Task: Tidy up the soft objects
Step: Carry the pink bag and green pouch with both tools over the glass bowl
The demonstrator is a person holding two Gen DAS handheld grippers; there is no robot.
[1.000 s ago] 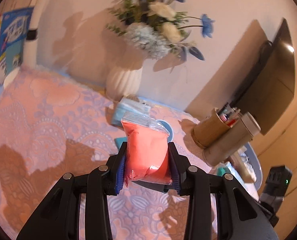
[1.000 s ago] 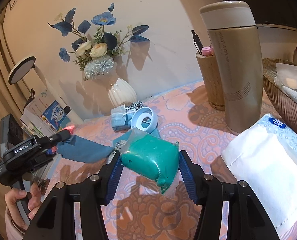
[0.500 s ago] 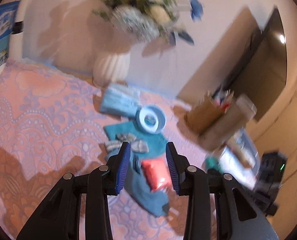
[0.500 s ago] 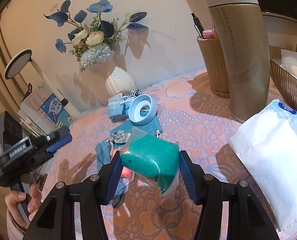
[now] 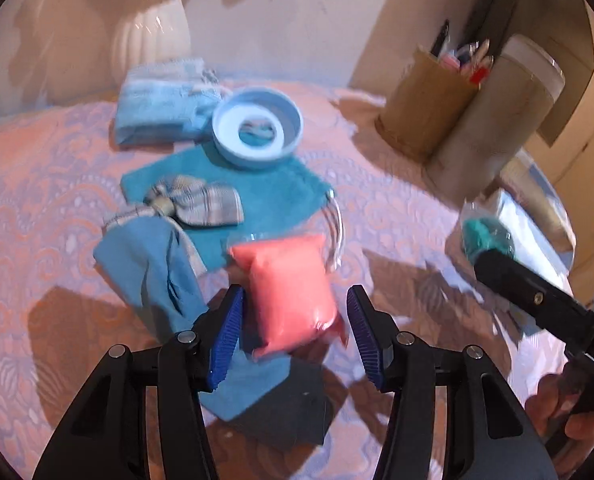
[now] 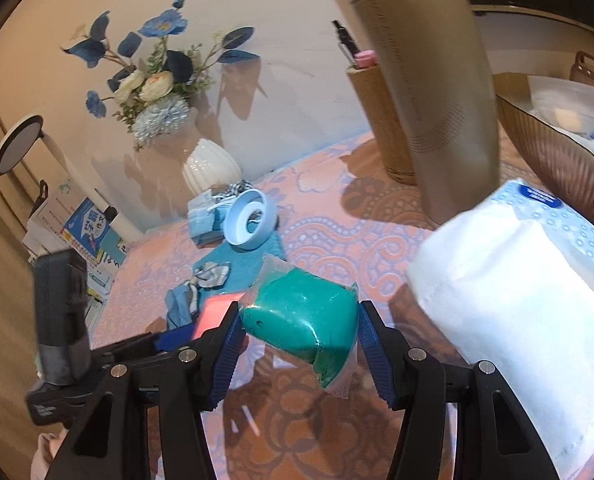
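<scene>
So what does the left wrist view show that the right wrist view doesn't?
Only left wrist: the left gripper, jaws just opening, pads clear of the pink bag.
Only right wrist: flowers, tissue pack, the right gripper shut on the green bag.
Both: blue ring, teal cloth, tan bottle.

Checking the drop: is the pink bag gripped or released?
Released: the pink plastic bag lies between the left gripper jaws, which have just been opening.
</scene>
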